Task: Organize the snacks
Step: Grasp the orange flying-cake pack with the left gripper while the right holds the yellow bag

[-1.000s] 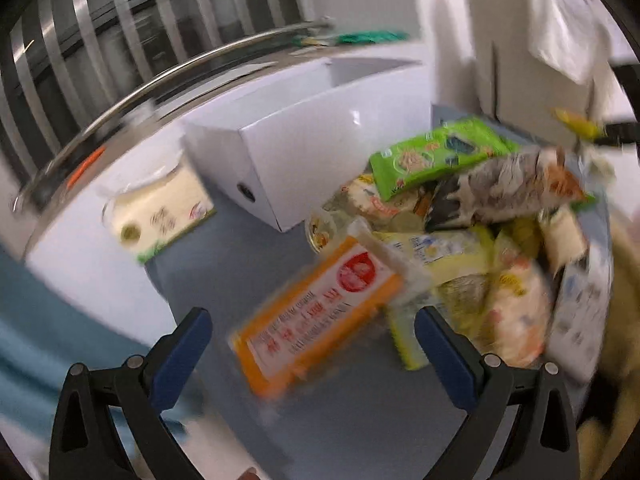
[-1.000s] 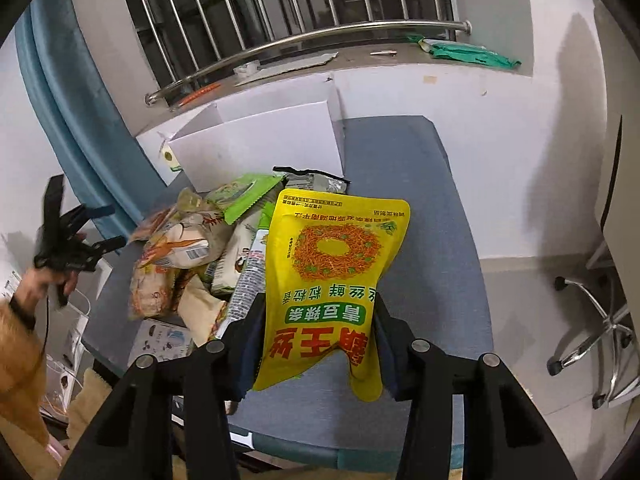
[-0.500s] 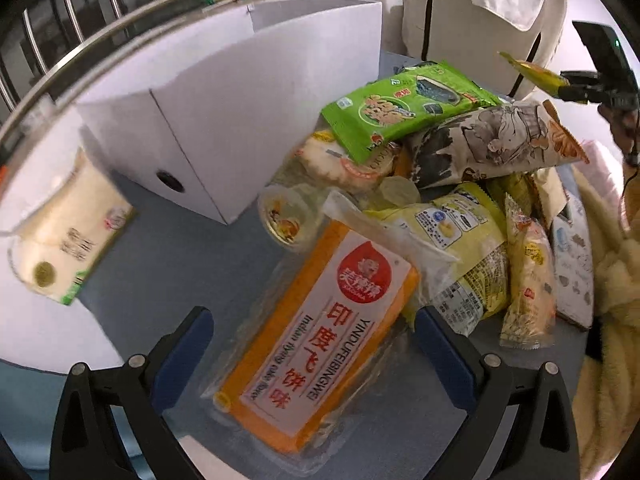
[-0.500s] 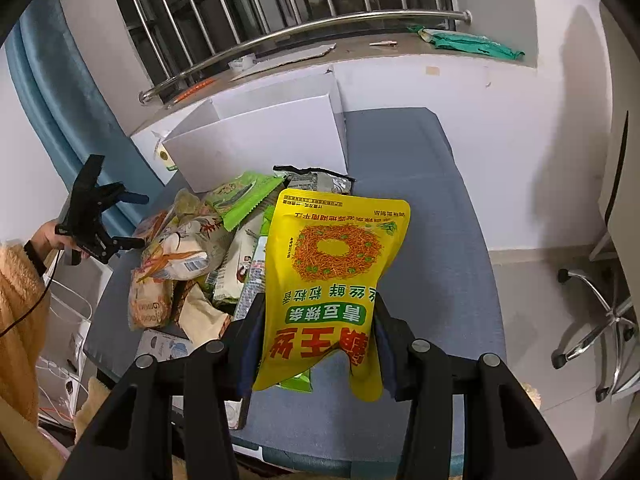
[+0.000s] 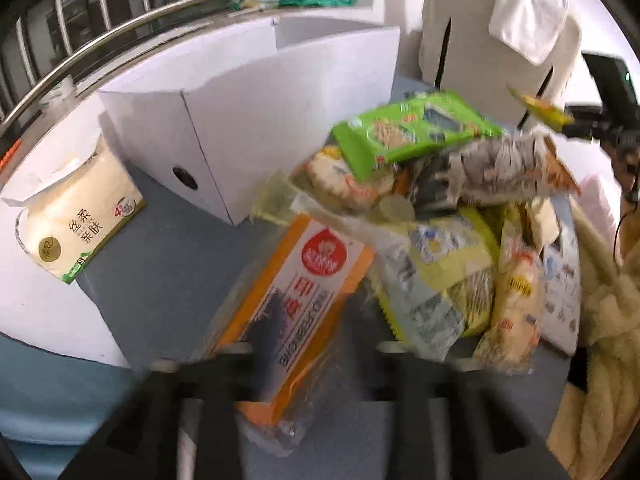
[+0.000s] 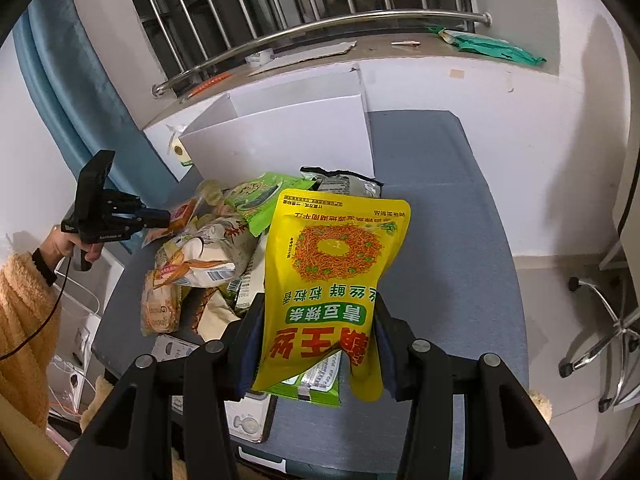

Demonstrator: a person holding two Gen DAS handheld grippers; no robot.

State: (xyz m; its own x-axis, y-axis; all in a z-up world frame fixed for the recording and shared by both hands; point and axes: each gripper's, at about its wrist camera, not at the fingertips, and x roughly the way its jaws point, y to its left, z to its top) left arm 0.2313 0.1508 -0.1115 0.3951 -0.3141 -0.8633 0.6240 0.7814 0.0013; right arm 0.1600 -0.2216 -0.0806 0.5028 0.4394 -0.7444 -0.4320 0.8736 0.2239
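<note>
Over the worktop [image 6: 460, 208], the right gripper [image 6: 318, 346] is squeezing its jaws on a yellow snack pouch [image 6: 334, 268]. The left gripper [image 5: 310, 316] is closing its half-shut jaws around the orange cake pack [image 5: 296, 304], contact too blurry to call.

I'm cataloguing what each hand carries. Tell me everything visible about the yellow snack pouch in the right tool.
The yellow snack pouch is a glossy plastic stand-up bag printed with a ring of orange-brown strips, a green label band and large red characters, all upside down in the right wrist view. It looks sealed and slightly crumpled at its near end. The right tool is shut on that end, pads pressing both side edges, holding it lifted above the grey-blue table in front of the white box.
</note>
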